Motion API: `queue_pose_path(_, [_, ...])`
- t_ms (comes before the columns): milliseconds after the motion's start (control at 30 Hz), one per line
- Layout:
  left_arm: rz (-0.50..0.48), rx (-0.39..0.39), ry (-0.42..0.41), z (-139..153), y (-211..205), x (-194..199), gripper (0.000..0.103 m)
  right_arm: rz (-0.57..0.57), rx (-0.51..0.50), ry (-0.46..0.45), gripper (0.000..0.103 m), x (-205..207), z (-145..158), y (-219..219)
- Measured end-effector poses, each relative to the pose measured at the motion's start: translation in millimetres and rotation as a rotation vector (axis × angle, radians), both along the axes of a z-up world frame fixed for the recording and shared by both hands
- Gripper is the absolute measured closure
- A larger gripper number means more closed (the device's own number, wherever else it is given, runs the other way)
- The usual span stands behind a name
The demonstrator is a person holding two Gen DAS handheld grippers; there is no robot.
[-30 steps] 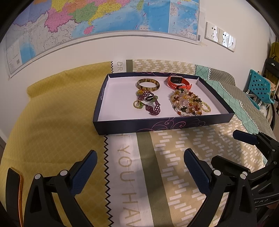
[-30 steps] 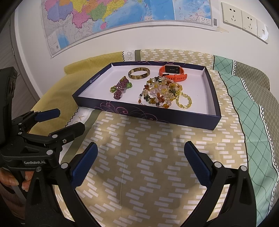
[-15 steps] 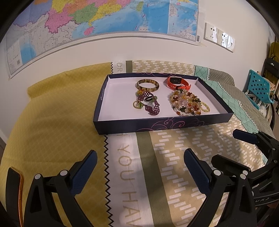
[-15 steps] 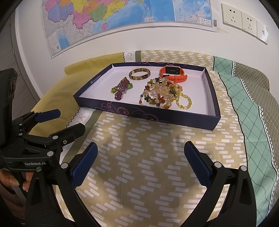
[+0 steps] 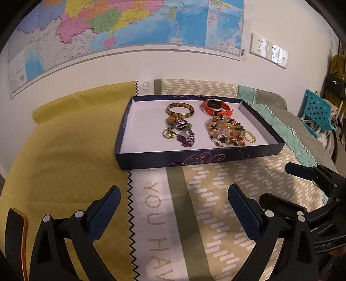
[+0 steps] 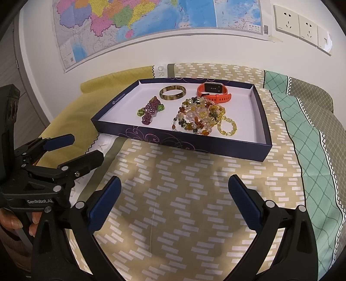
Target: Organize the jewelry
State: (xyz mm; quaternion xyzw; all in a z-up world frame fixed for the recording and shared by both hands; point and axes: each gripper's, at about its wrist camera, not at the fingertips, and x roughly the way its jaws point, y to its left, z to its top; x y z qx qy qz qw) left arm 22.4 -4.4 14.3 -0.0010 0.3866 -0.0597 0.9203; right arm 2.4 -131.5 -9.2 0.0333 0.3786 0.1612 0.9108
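Patterned cloth (image 6: 194, 194), woven, lettered "YOU HAV", spread beneath wall map (image 5: 121, 28). Navy cardboard tray (image 6: 216, 149), scrollwork printed, holding jewelry: mixed bead strands (image 6: 201, 116), orange watch (image 6: 213, 91), purple beaded piece (image 6: 150, 109), amber bangle (image 6: 172, 93). Left gripper (image 5: 173, 207), marked "GenRobot.AI", and right gripper (image 6: 174, 196), both spread wide, empty, short of tray.

One tray (image 5: 151, 160) holds one brown bangle (image 5: 180, 109), one orange watch (image 5: 217, 107), one purple beaded piece (image 5: 180, 134) and one heap of mixed bead bracelets (image 5: 229, 133), too tangled to count. Two grippers show: left gripper (image 5: 173, 209), right gripper (image 6: 174, 197). One map (image 6: 151, 19) hangs upper left; three wall sockets (image 6: 302, 27) sit upper right.
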Motion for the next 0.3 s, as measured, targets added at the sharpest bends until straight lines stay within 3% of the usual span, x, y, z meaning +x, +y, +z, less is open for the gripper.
queue_pose_path(167, [0.003,-0.019,0.071,-8.7,0.3,7.0,0.007,0.011,-0.021,0.006,0.005,1.2,-0.2,-7.5])
queue_pose_path(300, [0.028,-0.008,0.094,-15.8,12.3,10.6,0.007,-0.053,-0.088,0.024,0.006,6.1,-4.2,-46.9])
